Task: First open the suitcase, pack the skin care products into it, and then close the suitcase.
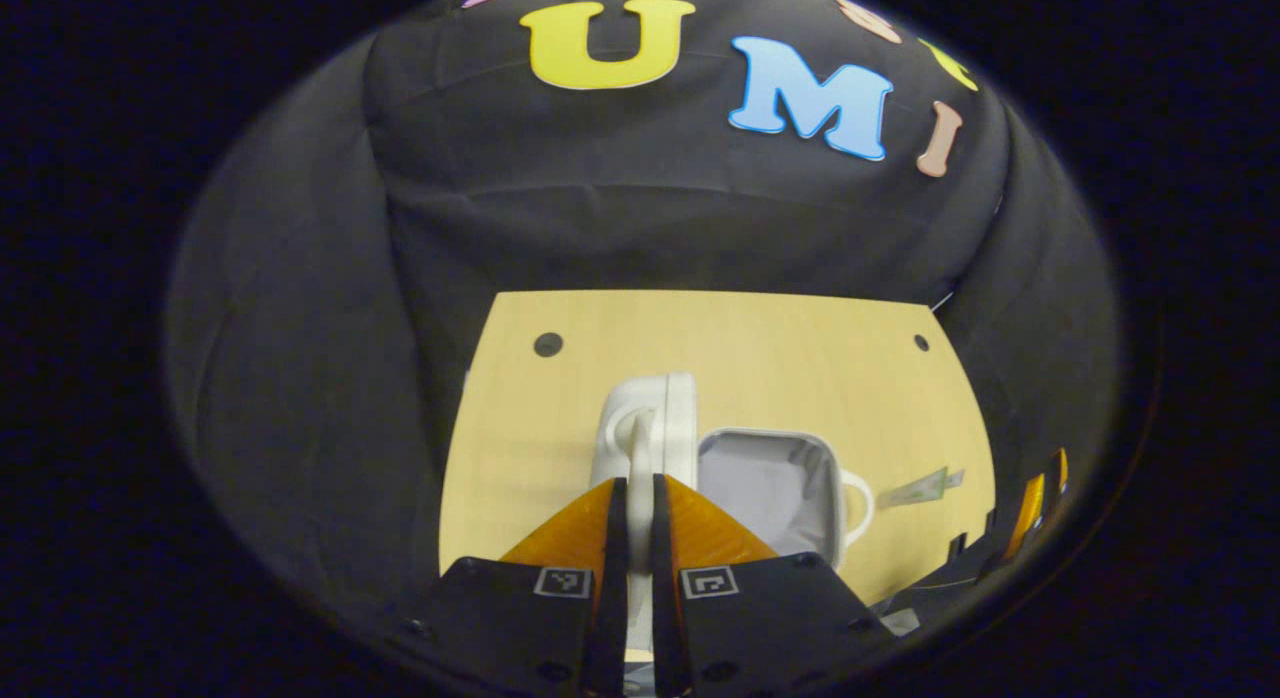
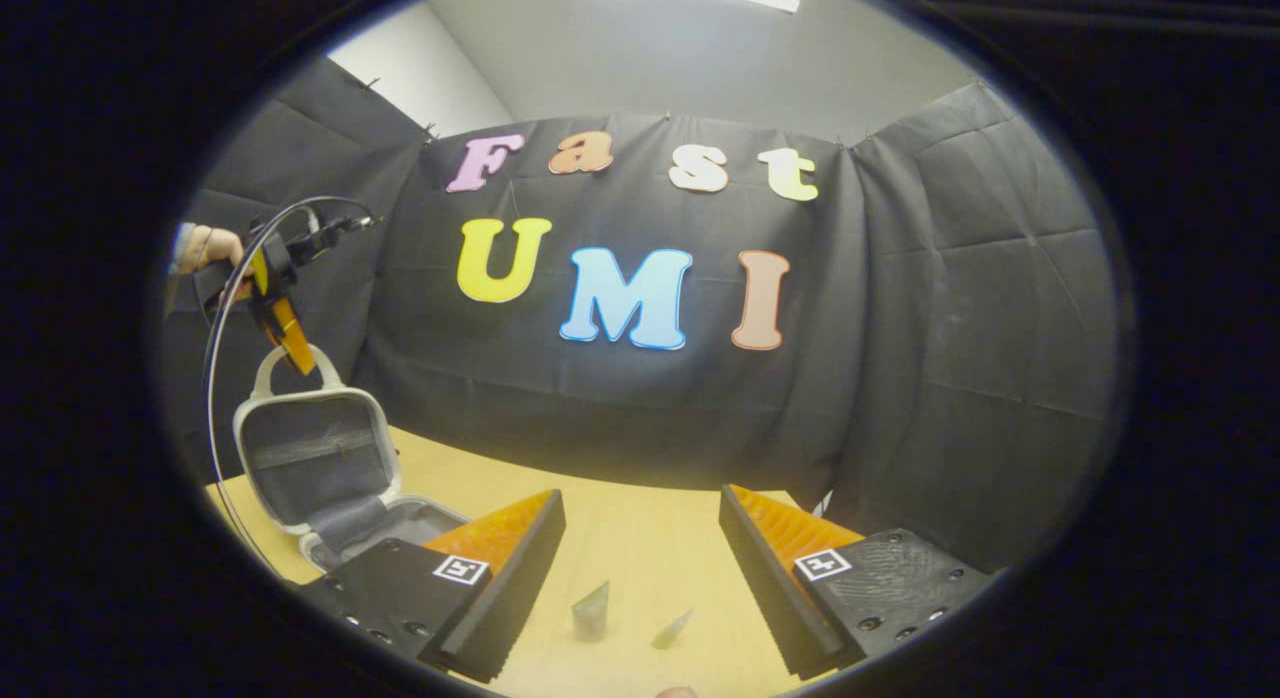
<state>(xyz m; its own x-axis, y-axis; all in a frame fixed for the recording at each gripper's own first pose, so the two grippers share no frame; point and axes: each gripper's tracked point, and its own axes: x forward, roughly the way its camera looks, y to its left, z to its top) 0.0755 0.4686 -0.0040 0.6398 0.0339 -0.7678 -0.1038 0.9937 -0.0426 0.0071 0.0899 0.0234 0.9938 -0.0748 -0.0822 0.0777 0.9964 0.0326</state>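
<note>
The small white suitcase [image 2: 262,448] stands open at the table's left, its grey-lined lid [image 2: 312,456] held upright. My left gripper [image 1: 632,483] is shut on the lid's handle [image 1: 636,433]; in the right gripper view the left gripper [image 2: 285,343] grips that handle from above, a hand [image 2: 205,248] behind it. The grey-lined base [image 1: 770,483] lies open to the right of the lid [image 1: 682,418]. My right gripper [image 2: 640,568] hovers open over the table, holding nothing. Two small greenish tubes [image 2: 590,610] [image 2: 672,628] lie on the wood between its fingers. One tube [image 1: 920,490] lies right of the base.
The light wooden table [image 2: 640,523] is hemmed by black cloth walls at the back and sides. A black cable [image 2: 215,378] loops from the left gripper down beside the suitcase. The right gripper [image 1: 1030,508] sits at the table's right edge in the left gripper view.
</note>
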